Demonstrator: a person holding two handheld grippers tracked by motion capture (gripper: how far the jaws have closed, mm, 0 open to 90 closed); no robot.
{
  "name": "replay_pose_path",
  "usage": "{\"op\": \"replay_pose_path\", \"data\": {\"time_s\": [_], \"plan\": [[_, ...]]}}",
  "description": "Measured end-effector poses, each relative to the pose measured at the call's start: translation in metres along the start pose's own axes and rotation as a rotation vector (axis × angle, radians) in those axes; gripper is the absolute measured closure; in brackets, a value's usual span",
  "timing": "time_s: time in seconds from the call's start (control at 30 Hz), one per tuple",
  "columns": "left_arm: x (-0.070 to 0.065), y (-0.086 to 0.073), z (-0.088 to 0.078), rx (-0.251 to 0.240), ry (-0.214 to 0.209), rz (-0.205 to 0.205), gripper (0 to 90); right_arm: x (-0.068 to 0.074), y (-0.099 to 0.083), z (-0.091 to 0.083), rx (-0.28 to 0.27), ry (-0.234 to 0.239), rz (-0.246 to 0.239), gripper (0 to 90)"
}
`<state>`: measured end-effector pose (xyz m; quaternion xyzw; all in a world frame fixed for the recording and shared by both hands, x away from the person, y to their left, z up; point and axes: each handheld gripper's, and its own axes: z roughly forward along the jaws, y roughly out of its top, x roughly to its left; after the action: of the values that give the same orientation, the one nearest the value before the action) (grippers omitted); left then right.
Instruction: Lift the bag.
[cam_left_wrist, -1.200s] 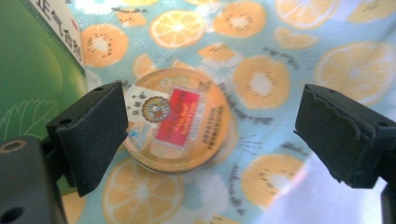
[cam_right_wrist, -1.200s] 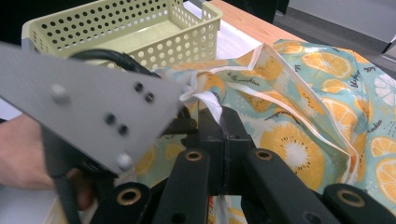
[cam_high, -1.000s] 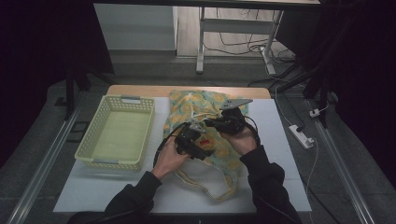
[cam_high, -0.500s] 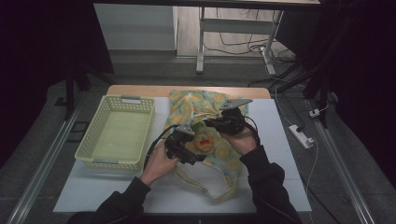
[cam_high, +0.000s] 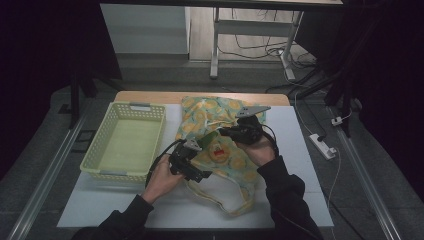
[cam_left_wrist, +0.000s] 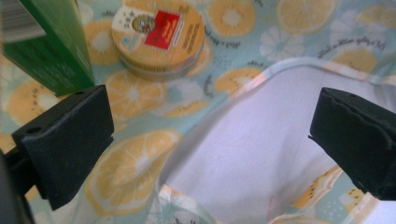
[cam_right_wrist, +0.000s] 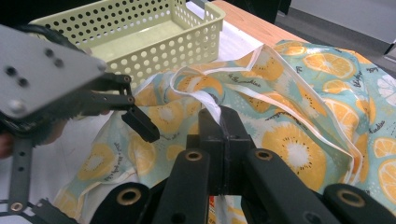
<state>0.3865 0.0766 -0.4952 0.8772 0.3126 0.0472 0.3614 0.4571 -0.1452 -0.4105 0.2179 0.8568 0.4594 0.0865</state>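
— Bag first: where do we stand with it?

— Our fruit-print bag (cam_high: 220, 135) lies flat on the white worktop (cam_high: 125, 210), from the far edge toward the near edge, just beside the yellow basket (cam_high: 125, 150) at the left. Our right claw (cam_right_wrist: 219, 119) is pressed together on the white-trimmed rim of the bag's mouth and holds it lifted. In the high view a round tin (cam_high: 218, 148) and a green box (cam_high: 209, 139) show at the opening; the left gripper view has the tin (cam_left_wrist: 159, 35) lying on the printed fabric with the box (cam_left_wrist: 46, 44) beside it.

— And our left claw?

— Our left claw (cam_left_wrist: 210, 140) is spread wide with nothing between its pads (cam_left_wrist: 70, 140). Its jaws have just been opening, and it hangs over the bag's handle loop and bare worktop, short of the tin.

— So how much is done?

— We judge it early. The mouth is held up, which is the preparation. The basket (cam_right_wrist: 140, 37) looks empty, so nothing seems moved across yet. Left for us: take the tin and the box one by one and, most likely, set them in the basket.
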Motion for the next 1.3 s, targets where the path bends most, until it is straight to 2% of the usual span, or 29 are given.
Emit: {"op": "replay_pose_path", "data": {"time_s": [0.2, 0.33, 0.6, 0.73, 0.77, 1.0, 1.1, 1.23, 1.3], "plan": [[-0.002, -0.002, 0.014, 0.027, -0.021, 0.030, 0.5, 0.000, 0.000, 0.001, 0.001, 0.002, 0.000, 89.4], [-0.002, -0.003, 0.026, 0.054, -0.008, 0.044, 0.7, 0.001, 0.000, 0.001, 0.001, 0.002, -0.001, 89.3], [0.007, -0.008, 0.039, 0.085, 0.054, 0.053, 4.7, 0.001, 0.000, 0.002, 0.008, 0.004, -0.004, 89.3], [0.009, -0.009, 0.042, 0.108, 0.081, 0.072, 10.9, 0.001, -0.001, 0.003, 0.009, 0.003, -0.004, 89.3], [0.009, -0.009, 0.041, 0.106, 0.076, 0.070, 11.8, 0.001, -0.001, 0.003, 0.010, 0.002, -0.005, 89.3], [0.010, -0.009, 0.036, 0.094, 0.084, 0.050, 39.0, 0.001, 0.000, 0.001, 0.002, 0.002, -0.003, 89.3], [0.011, -0.008, 0.034, 0.100, 0.095, 0.023, 53.2, 0.001, 0.000, 0.001, 0.003, 0.002, -0.004, 89.3], [0.011, -0.006, 0.033, 0.101, 0.084, -0.002, 77.0, 0.002, 0.000, 0.001, 0.003, 0.002, -0.003, 89.3], [0.011, -0.006, 0.034, 0.101, 0.085, -0.002, 85.7, 0.001, 0.000, 0.001, 0.003, 0.002, -0.002, 89.3]]}}
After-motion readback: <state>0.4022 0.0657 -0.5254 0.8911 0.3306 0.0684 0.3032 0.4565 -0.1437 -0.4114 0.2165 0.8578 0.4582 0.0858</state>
